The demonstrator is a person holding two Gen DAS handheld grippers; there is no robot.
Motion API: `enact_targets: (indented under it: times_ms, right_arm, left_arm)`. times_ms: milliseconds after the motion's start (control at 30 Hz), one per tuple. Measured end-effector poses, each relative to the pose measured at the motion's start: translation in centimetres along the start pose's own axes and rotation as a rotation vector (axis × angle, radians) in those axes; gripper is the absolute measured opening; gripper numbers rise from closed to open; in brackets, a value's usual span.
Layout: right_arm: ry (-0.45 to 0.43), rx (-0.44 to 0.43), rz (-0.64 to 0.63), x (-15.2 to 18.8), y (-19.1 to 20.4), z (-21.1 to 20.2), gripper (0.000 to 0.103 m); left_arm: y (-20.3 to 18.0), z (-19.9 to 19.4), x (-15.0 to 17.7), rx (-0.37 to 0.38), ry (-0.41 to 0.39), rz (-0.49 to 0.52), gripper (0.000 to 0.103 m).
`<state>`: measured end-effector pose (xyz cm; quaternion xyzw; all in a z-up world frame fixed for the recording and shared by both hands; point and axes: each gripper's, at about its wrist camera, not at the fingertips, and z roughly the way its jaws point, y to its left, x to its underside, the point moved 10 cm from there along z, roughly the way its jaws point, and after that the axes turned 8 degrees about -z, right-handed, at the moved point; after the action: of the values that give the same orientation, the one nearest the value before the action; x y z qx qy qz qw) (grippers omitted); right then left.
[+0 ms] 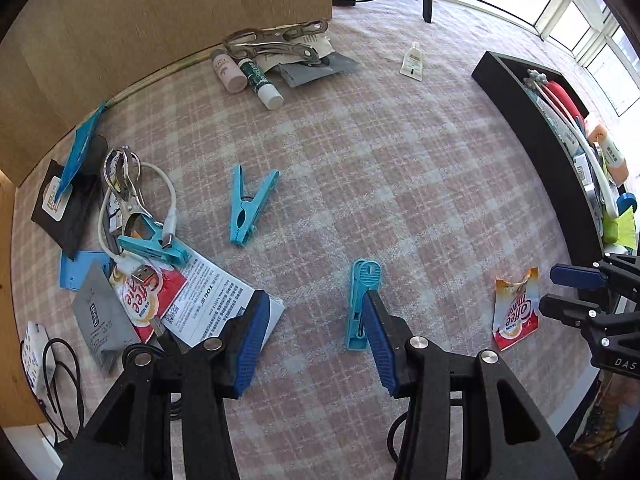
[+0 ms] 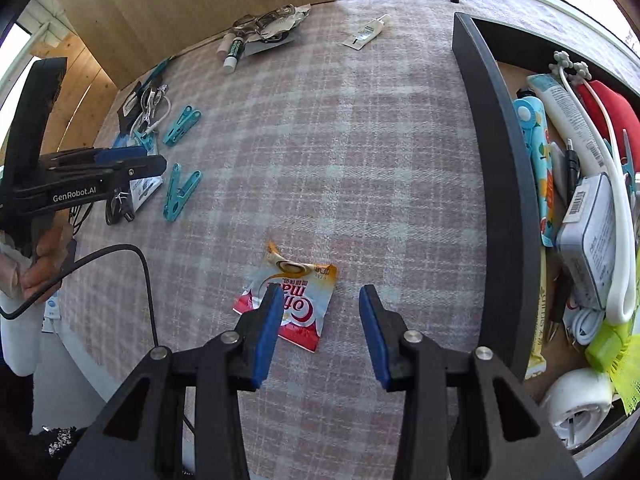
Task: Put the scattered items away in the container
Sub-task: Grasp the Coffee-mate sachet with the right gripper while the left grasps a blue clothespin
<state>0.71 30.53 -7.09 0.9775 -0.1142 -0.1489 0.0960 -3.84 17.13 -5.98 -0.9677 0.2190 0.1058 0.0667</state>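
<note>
Right wrist view: a checked cloth (image 2: 320, 140) covers the work surface, with the dark-walled container (image 2: 500, 200) at its right edge, already packed with tubes, cables and a barcoded tin, which suggests the tidying is well under way. Scattered items lie left of it, so each needs a carry across the cloth. The right gripper (image 2: 318, 320) hovers released, jaws spread, over a torn sachet (image 2: 296, 300) reading "Coffee mate" in part, probably its next pick. The left gripper (image 1: 310, 332), whose side reads "GenRobot.AI" in the right wrist view, is likewise released; its right finger (image 1: 380, 336) overlaps a teal clothespin (image 1: 360, 304), contact uncertain. A second teal clothespin (image 1: 250, 204) lies beyond. A leaflet (image 1: 224, 300) beside the left finger shows small print, including "TOG".
</note>
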Motion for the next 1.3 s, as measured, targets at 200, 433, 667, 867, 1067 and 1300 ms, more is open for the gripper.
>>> enact_targets:
  times_ms: [200, 433, 667, 867, 1067, 1300]
  right_arm:
    - [0.028, -0.010, -0.017, 0.4, 1.5, 1.7, 0.045]
    - [0.000, 0.005, -0.056, -0.6, 2.9, 3.1, 0.053]
    - [-0.006, 0.020, -0.113, -0.8, 4.2, 3.6, 0.021]
    - [-0.022, -0.021, -0.079, -0.4, 4.3, 3.2, 0.008]
    - [-0.070, -0.017, -0.050, -1.5, 3.4, 1.1, 0.005]
    - [-0.139, 0.019, -0.013, -3.2, 1.9, -2.4, 0.004]
  left_arm:
    - [-0.6, 1.1, 0.8, 0.011, 0.005, -0.021, 0.045]
    - [-1.7, 1.8, 0.9, 0.000, -0.017, 0.003, 0.044]
    - [-2.5, 1.6, 1.2, -0.025, -0.042, 0.012, 0.012]
    - [-2.3, 1.3, 1.4, -0.025, -0.044, -0.020, 0.011]
    - [-3.0, -0.6, 0.4, 0.002, -0.075, -0.031, 0.011]
    - [-4.7, -2.8, -2.3, 0.027, -0.117, 0.006, 0.011]
